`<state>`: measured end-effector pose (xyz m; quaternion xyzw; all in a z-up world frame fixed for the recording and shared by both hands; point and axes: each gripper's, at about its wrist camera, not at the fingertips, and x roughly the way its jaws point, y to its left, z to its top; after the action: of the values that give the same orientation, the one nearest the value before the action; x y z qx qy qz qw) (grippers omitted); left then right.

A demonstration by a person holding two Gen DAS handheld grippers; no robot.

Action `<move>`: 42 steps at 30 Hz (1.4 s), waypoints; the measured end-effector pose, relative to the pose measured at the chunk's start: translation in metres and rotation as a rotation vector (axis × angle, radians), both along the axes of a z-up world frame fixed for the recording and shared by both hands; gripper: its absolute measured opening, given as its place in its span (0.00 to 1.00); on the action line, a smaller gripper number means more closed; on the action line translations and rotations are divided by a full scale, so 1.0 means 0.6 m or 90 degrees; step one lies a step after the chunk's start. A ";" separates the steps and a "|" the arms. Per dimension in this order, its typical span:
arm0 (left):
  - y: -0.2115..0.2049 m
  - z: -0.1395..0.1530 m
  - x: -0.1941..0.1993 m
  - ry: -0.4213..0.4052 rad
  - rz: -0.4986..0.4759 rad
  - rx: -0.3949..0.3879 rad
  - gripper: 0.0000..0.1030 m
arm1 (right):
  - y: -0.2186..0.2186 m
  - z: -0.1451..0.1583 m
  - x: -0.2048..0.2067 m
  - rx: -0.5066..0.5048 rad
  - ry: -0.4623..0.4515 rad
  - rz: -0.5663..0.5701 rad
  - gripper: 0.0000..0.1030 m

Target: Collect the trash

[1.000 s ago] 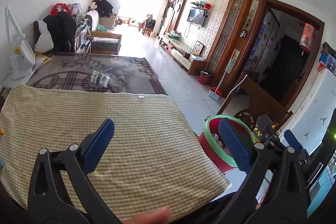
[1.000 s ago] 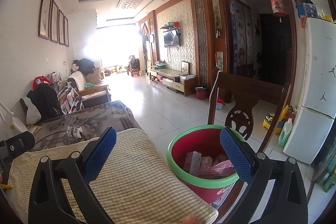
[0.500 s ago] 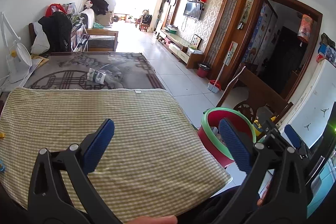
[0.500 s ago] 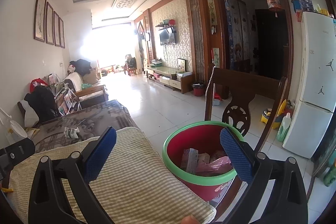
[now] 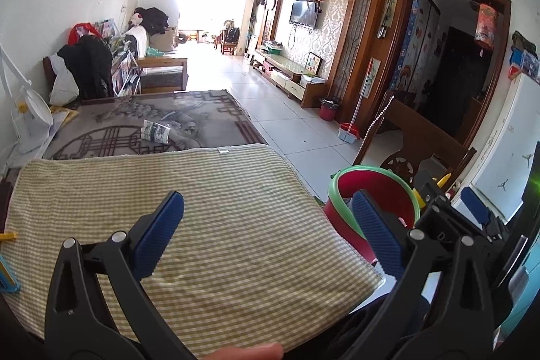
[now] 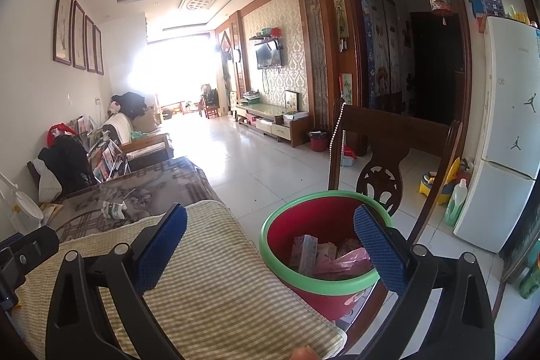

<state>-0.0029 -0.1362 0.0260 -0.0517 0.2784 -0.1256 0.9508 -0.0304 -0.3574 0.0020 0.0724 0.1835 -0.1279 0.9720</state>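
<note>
- Both grippers hang empty over the checked cloth [image 5: 209, 225], the left gripper [image 5: 266, 235] and the right gripper [image 6: 270, 245] each with blue pads spread wide apart.
- The bin [image 6: 317, 285], red with a green rim, stands just off the cloth's right edge, in front of a wooden chair [image 6: 381, 157]; it already holds pink wrappers [image 6: 341, 262] and a small carton [image 6: 305, 253].
- One piece of trash remains in sight: a crumpled printed packet [image 5: 155, 131] lying on the grey mat [image 5: 189, 110] beyond the cloth's far edge, well apart from the bin.
- The packet looks light, soft and already crushed; it should give under the pads without slipping much.
- A pinch across its middle, where the crumple is thickest, seems the surest hold; a grab at a thin corner might tear or slide free.
- The left gripper, on the side away from the bin, appears better placed for the reach.
</note>
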 end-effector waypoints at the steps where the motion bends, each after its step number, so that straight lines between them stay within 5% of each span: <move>1: -0.001 0.000 -0.001 -0.001 -0.003 0.002 0.95 | 0.000 -0.001 0.000 -0.001 0.002 0.000 0.93; 42: 0.032 -0.033 0.025 0.044 0.031 -0.026 0.95 | 0.011 -0.029 0.030 -0.020 0.047 0.032 0.93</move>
<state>0.0124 -0.1167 0.0062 -0.0823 0.3072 -0.1065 0.9421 -0.0121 -0.3507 -0.0155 0.0481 0.2187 -0.1090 0.9685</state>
